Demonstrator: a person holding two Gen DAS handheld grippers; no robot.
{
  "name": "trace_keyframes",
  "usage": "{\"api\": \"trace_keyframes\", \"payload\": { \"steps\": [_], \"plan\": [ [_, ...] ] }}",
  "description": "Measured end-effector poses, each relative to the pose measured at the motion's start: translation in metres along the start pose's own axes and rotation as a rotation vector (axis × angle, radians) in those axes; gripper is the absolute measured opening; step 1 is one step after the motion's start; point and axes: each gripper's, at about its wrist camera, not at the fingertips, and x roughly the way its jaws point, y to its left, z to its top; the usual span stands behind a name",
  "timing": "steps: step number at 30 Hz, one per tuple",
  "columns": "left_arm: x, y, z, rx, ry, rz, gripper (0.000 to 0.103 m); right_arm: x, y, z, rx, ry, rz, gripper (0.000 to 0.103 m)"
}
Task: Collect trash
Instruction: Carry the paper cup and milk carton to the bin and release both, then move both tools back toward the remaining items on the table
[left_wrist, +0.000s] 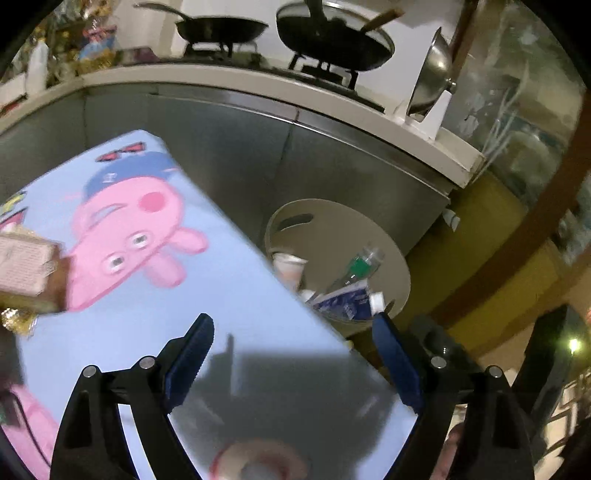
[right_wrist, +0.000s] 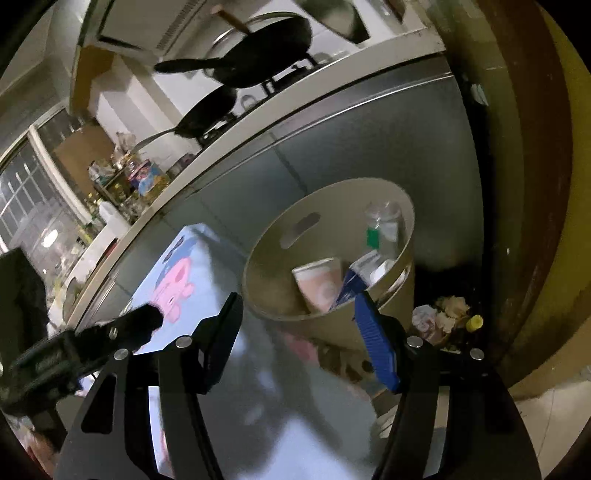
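Both grippers, left (left_wrist: 293, 363) and right (right_wrist: 299, 334), have fingers spread, pinching nothing; swing left toward the wrappers (left_wrist: 22, 273) at nine o'clock, bin (right_wrist: 273, 229) waiting.

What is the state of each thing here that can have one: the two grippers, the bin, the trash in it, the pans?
left gripper: open, nothing between its fingers.
right gripper: open, nothing held.
bin: upright, no lid, partly filled.
paper cup: in the bin, tilted.
plastic bottle: in the bin, leaning on its wall.
blue carton: in the bin, crumpled.
two pans: on the stove.
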Motion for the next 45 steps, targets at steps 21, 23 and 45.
{"api": "trace_keyframes", "payload": {
  "steps": [21, 23, 45],
  "plan": [
    [-0.129, 0.035, -0.072, -0.006, -0.134, 0.297, 0.087, -0.084, 0.094, -0.058, -0.102, 0.057, 0.125, 0.062],
    [-0.139, 0.041, -0.076, -0.018, -0.146, 0.319, 0.087, -0.09, 0.106, -0.062, -0.121, 0.062, 0.144, 0.062],
    [-0.198, 0.136, -0.13, -0.213, -0.174, 0.537, 0.091, -0.076, 0.204, -0.129, -0.325, 0.241, 0.202, 0.063]
  ]
}}
